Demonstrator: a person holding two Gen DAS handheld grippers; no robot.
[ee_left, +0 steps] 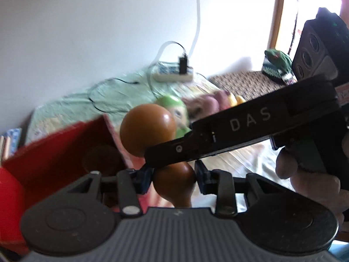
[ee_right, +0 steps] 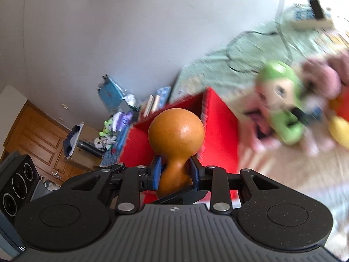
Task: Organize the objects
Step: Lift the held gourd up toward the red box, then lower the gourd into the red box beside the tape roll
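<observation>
A brown gourd-shaped wooden toy (ee_left: 148,128) (ee_right: 176,128) hangs in the air above the bed, gripped by both tools. My left gripper (ee_left: 174,179) is shut on its lower bulb. My right gripper (ee_right: 175,170) is shut on its narrow neck, with the round upper bulb sticking out past the fingers. In the left wrist view the right gripper (ee_left: 152,156) reaches in from the right, crossing in front of the neck, with a hand (ee_left: 305,174) on its handle. An open red box (ee_left: 65,152) (ee_right: 218,131) stands just behind and left of the gourd.
A green plush doll (ee_left: 174,107) (ee_right: 281,100), a pink plush (ee_right: 322,80) and a yellow toy (ee_right: 340,128) lie on the bedspread. A power strip (ee_left: 172,74) with cables sits by the wall. A cluttered shelf (ee_right: 117,118) and a wooden door (ee_right: 32,135) stand at the left.
</observation>
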